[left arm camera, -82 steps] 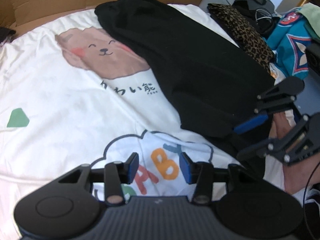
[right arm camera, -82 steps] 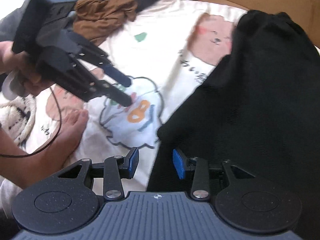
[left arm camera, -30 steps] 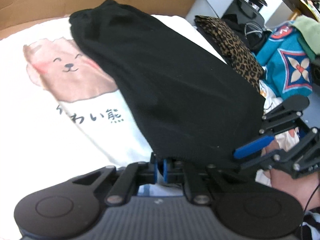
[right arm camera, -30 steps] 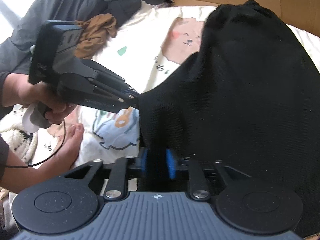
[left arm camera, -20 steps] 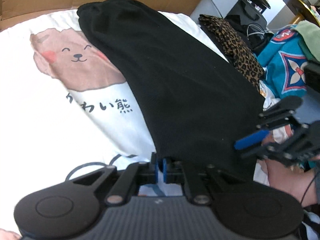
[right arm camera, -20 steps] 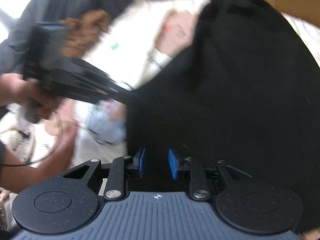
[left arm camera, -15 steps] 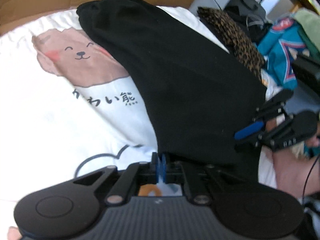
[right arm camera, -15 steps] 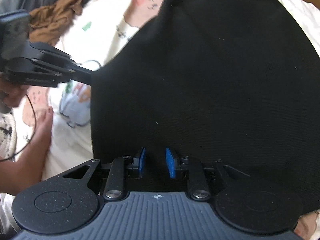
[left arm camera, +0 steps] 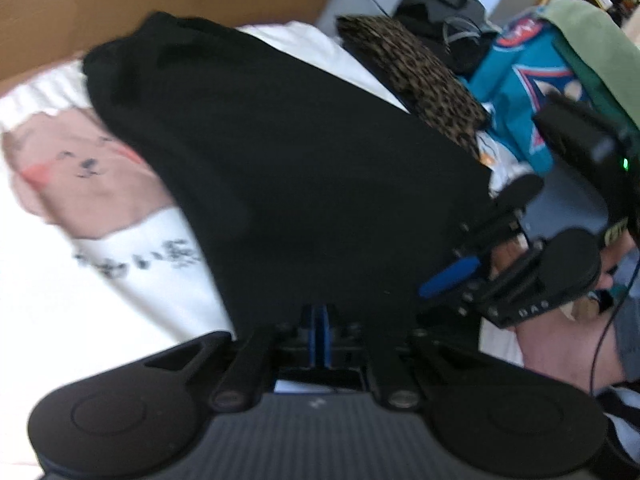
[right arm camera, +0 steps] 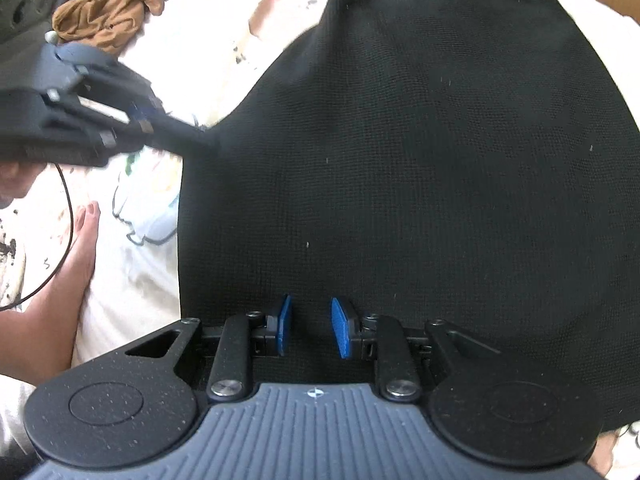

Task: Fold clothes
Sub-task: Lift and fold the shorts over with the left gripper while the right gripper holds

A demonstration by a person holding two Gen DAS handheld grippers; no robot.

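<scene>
left claw point(left arm camera: 318, 330): clamped on black knit garment point(left arm camera: 304, 168) hem for tension | right claw point(right arm camera: 308, 326): narrow, pads clear of cloth | white printed bedsheet point(left arm camera: 80, 280): folding surface

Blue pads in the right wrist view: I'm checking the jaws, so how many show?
2, both on the right gripper: one pad left, one right, apart over the black garment. The left gripper's pads are hidden.

**Garment spread over the printed sheet**

The garment point(left arm camera: 304, 168) lies on the printed sheet point(left arm camera: 80, 280), cardboard point(left arm camera: 120, 4) behind it. In the left wrist view, a patterned cloth point(left arm camera: 420, 76) lies right of it. In the right wrist view, a crumpled cloth point(right arm camera: 108, 12) lies far left and a foot point(right arm camera: 82, 248) rests beside the garment's left edge.
</scene>
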